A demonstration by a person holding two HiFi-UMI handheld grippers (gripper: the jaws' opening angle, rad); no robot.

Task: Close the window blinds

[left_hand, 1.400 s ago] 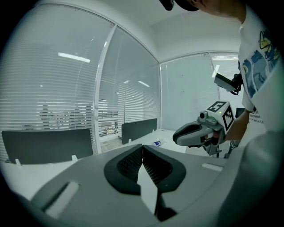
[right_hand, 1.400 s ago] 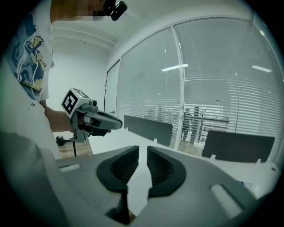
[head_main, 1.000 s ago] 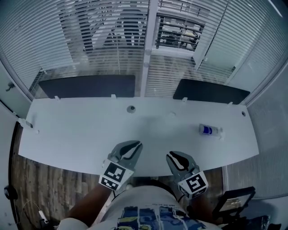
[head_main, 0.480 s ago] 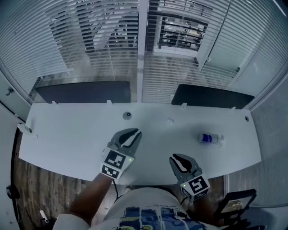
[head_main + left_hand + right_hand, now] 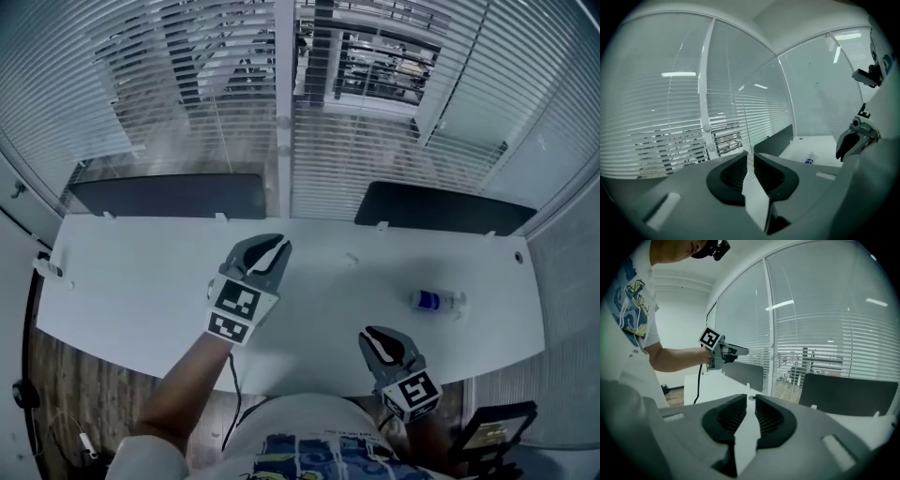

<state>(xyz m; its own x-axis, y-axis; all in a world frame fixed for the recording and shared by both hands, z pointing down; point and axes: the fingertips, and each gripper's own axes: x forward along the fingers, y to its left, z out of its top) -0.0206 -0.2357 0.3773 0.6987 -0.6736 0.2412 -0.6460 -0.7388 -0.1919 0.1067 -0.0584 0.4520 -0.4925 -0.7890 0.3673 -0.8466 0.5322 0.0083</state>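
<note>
While the blinds (image 5: 178, 84) hang lowered on the window beyond the tabletop (image 5: 131, 272), their slats tilted open enough in the middle to see through, we are only at the approach. The left gripper (image 5: 269, 247) is held out over the tabletop toward the window, its fingers (image 5: 733, 171) having just opened to a narrow gap with nothing between them. The right gripper (image 5: 377, 337) hangs by the near edge with its fingers (image 5: 731, 418) likewise a slit apart and empty. Next, we judge, the left gripper has to reach the thin rod (image 5: 740, 124) hanging before the slats, close on it and twist it to shut them.
</note>
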